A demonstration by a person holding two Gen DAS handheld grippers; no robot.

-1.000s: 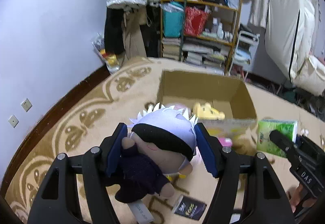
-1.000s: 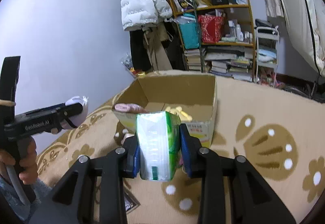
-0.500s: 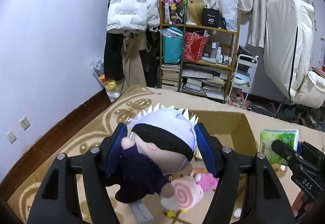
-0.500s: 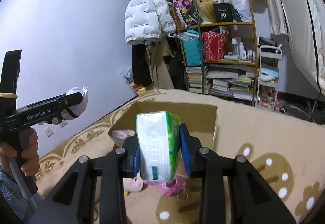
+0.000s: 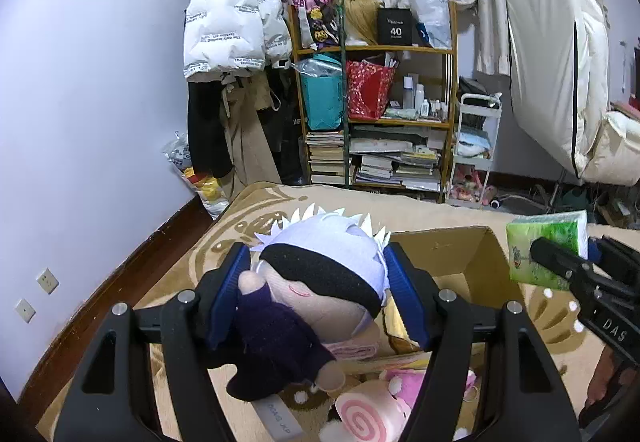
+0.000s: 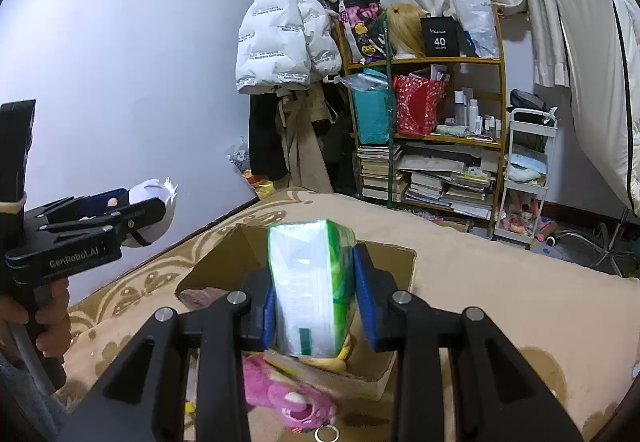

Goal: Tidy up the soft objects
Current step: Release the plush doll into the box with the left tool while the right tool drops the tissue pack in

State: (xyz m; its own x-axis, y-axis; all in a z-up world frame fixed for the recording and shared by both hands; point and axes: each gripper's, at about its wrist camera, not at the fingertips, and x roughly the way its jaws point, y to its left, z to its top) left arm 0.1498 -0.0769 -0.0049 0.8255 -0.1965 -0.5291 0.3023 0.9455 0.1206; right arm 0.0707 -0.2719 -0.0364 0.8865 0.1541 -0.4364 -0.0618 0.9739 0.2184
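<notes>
My left gripper (image 5: 316, 294) is shut on a plush doll (image 5: 320, 282) with white spiky hair, a black blindfold and dark clothes, held in the air at the near edge of the open cardboard box (image 5: 452, 250). My right gripper (image 6: 314, 306) is shut on a green and white tissue pack (image 6: 312, 282), held over the box (image 6: 400, 258). The pack also shows in the left wrist view (image 5: 544, 246), and the doll in the right wrist view (image 6: 154, 197). A yellow plush (image 6: 340, 356) lies in the box.
A pink swirl plush (image 5: 372, 414) and a pink bear plush (image 6: 288, 398) lie on the beige patterned carpet (image 6: 500, 290) in front of the box. A cluttered shelf (image 5: 376, 113), hanging coats (image 5: 236, 25) and a white trolley (image 6: 524, 177) stand along the far wall.
Both grippers have risen and moved forward over the box with their loads still held. The views tilted up, so more of the room shows.
</notes>
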